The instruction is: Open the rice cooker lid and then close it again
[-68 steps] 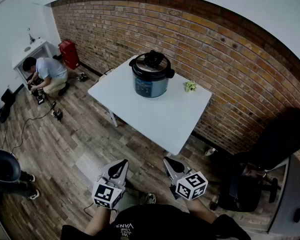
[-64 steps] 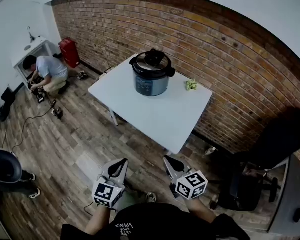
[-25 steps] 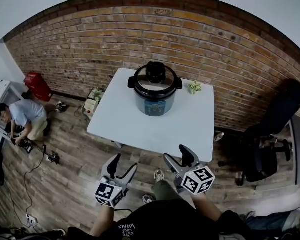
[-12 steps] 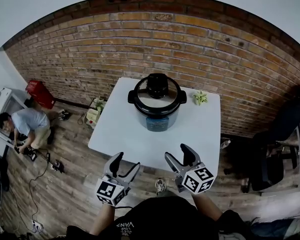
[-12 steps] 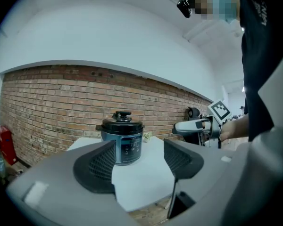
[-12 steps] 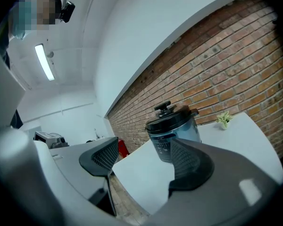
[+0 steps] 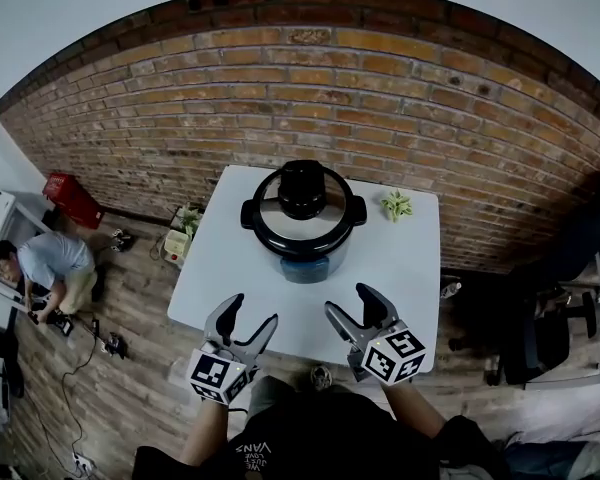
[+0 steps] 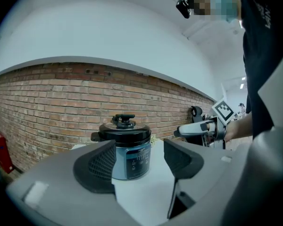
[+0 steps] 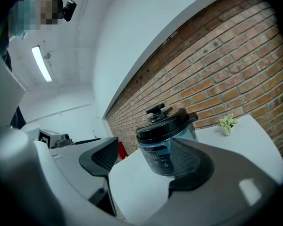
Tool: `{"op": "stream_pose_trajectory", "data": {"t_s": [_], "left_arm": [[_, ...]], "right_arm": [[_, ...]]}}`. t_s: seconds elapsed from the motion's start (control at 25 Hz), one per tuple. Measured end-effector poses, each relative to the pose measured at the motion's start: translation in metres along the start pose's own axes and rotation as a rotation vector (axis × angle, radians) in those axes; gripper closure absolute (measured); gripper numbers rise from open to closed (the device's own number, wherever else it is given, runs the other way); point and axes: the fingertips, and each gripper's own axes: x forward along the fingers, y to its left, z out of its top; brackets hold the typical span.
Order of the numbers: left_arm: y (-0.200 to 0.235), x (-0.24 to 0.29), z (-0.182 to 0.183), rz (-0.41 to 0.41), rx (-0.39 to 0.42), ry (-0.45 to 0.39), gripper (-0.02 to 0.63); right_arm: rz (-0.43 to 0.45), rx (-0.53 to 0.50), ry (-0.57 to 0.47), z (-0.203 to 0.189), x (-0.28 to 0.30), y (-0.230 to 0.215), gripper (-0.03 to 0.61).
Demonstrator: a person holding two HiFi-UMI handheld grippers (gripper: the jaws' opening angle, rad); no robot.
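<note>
Head view: a blue rice cooker (image 7: 303, 230) stands on the white table (image 7: 390, 273), toward the far edge near the brick wall (image 7: 380, 98), with its black lid (image 7: 265, 211) seated flat on the pot and the knob (image 7: 303, 187) on top. A small green plant (image 7: 396, 205) sits on the table to the cooker's right, apart from it. Left gripper (image 7: 248, 313) and right gripper (image 7: 352, 305) are held over the table's near edge, well short of the cooker – neither touches it. In each gripper view the two jaws stand spread apart with nothing between them; the cooker appears beyond the gap. A second person (image 7: 42, 266) crouches on the wooden floor (image 7: 130, 308) at far left – near a red container (image 7: 68, 198)
</note>
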Motion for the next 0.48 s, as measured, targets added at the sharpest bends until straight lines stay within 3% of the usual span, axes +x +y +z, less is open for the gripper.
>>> {"op": "stream_pose_trajectory", "data": {"t_s": [0.24, 0.48], "left_arm": [[0.025, 0.032, 0.007, -0.071, 0.007, -0.017, 0.321], [0.047, 0.065, 0.018, -0.222, 0.024, 0.011, 0.321]], "right_arm": [[-0.06, 0.013, -0.007, 0.002, 0.015, -0.008, 0.242], [-0.189, 0.059, -0.069, 0.012, 0.024, -0.011, 0.242]]}}
